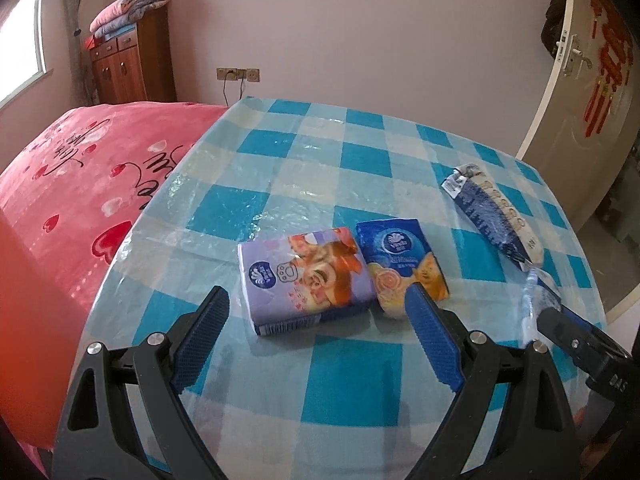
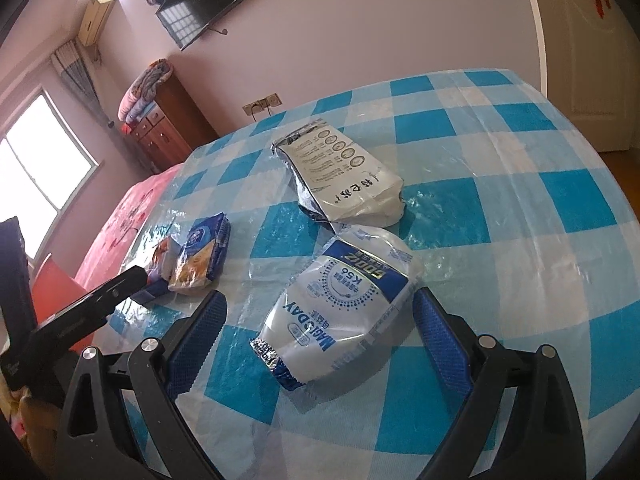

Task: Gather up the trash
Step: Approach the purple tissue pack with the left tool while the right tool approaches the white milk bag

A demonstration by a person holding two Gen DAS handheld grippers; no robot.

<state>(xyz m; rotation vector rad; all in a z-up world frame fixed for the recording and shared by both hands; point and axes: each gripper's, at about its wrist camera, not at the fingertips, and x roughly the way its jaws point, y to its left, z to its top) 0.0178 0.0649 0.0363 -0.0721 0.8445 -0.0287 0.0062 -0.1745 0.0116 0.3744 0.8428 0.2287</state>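
Observation:
In the left wrist view, a purple tissue pack (image 1: pixel 304 276) and a blue-and-yellow tissue pack (image 1: pixel 402 264) lie side by side on the checked table (image 1: pixel 352 392). My left gripper (image 1: pixel 316 312) is open, its jaws on either side of the purple pack's near end. A blue-and-white milk carton (image 1: pixel 496 216) lies further right. In the right wrist view, my right gripper (image 2: pixel 320 312) is open around a white-and-blue wrapper (image 2: pixel 340 312) lying flat. The crushed milk carton (image 2: pixel 340 176) lies beyond it. The tissue pack (image 2: pixel 200 256) is at left.
A red-and-pink bed (image 1: pixel 76 184) adjoins the table's left edge. A wooden cabinet (image 1: pixel 128 60) with folded blankets stands by the wall. A door (image 1: pixel 592 92) is at right. The left gripper's finger (image 2: pixel 80 312) shows in the right wrist view.

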